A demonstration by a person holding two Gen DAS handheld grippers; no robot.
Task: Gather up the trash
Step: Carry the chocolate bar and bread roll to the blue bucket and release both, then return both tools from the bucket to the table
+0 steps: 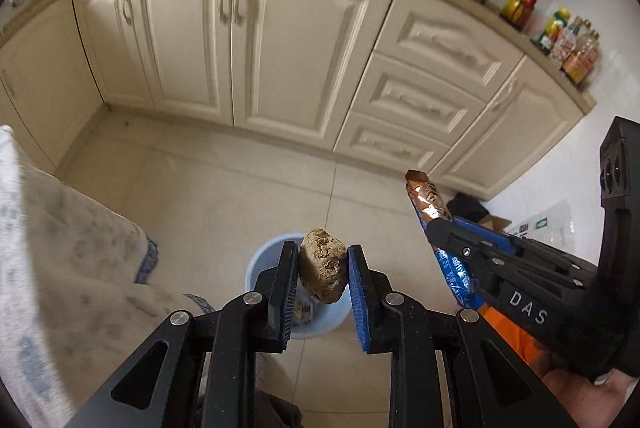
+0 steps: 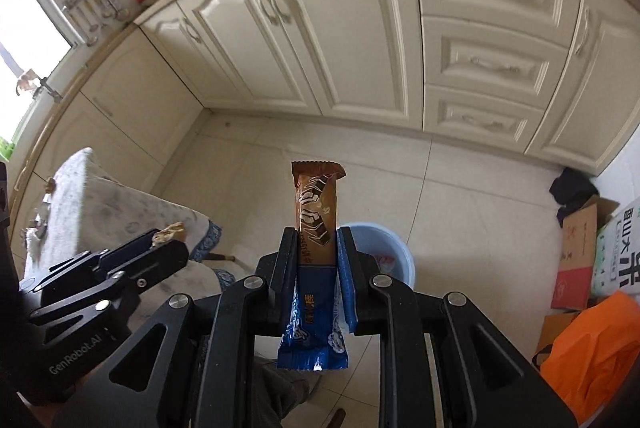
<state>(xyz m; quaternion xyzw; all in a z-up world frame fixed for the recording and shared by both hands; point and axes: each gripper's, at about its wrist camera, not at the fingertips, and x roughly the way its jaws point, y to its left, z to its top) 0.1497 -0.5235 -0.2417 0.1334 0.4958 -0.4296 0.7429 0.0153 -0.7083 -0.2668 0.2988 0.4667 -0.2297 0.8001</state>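
left wrist view: the left gripper (image 1: 323, 268) is clenched on a crumpled brown wad (image 1: 323, 270), poised above the blue bin (image 1: 256, 268) for dropping. right gripper (image 2: 318, 250) pinches a snack wrapper (image 2: 316, 228) upright, near the bin's rim.

My left gripper (image 1: 323, 270) is clamped, something pinched between its jaws. My right gripper (image 2: 318, 248) grips likewise, alongside.
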